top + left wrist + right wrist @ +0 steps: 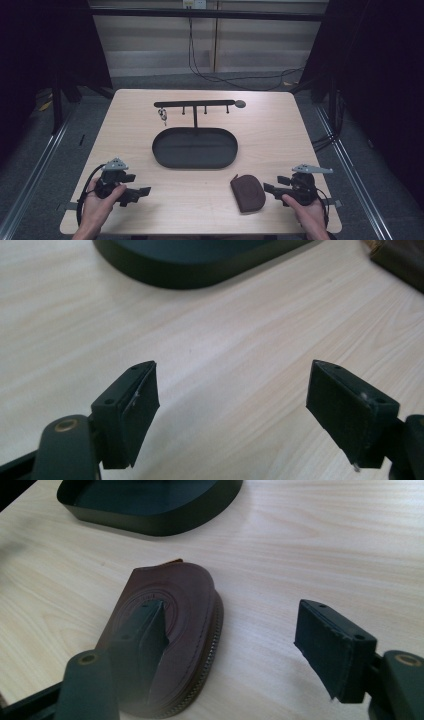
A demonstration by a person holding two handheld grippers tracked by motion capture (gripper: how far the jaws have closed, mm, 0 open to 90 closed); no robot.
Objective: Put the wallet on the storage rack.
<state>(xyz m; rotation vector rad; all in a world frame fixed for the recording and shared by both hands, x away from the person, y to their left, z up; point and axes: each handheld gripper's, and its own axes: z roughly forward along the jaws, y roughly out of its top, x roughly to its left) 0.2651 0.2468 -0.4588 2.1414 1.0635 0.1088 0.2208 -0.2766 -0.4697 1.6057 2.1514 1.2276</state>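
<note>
Both tools, the left tool (142, 192) and the right tool (269, 188), stood released and empty, so the brown zipped leather pouch (247, 192) lay ungrasped on the pale wooden surface (280, 135), just beside the right tool.

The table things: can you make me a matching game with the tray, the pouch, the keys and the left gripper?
Things:
1. black oval tray
2. brown zip pouch
3. keys
4. left gripper

Places or states:
A. hanging from the rack
B. open, nothing between the jaws
C. middle of the table
D. lying flat beside the right gripper

Pairs: 1-C, 2-D, 3-A, 4-B
</note>
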